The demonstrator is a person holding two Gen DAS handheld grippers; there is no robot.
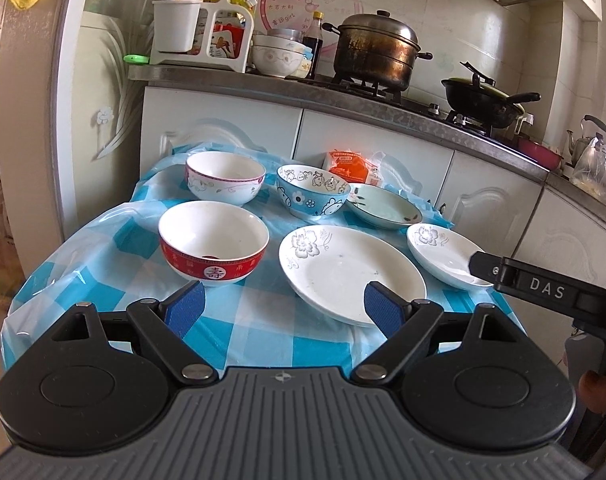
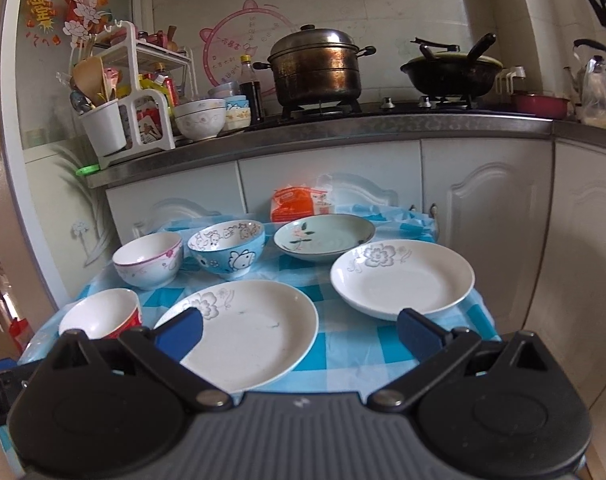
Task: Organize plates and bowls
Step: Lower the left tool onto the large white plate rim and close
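On a blue-checked tablecloth (image 1: 239, 332) stand three bowls: a red-banded bowl (image 1: 213, 243), a white bowl with a pink rim (image 1: 225, 177) and a blue cartoon bowl (image 1: 313, 190). To their right lie a large white flowered plate (image 1: 351, 272), a smaller white flowered plate (image 1: 443, 254) and a pale green dish (image 1: 385, 206). My left gripper (image 1: 285, 310) is open, hovering in front of the red bowl and the large plate. My right gripper (image 2: 301, 330) is open too, its blue pads over the large plate (image 2: 243, 332) and beside the smaller plate (image 2: 403, 276).
An orange packet (image 1: 349, 164) lies at the cloth's far edge against white cabinets (image 1: 367, 136). The counter above carries a steamer pot (image 1: 377, 54), a black wok (image 1: 487, 98), stacked bowls (image 1: 277, 56) and a utensil rack (image 1: 201, 24). The right gripper's body (image 1: 543, 288) reaches in from the right.
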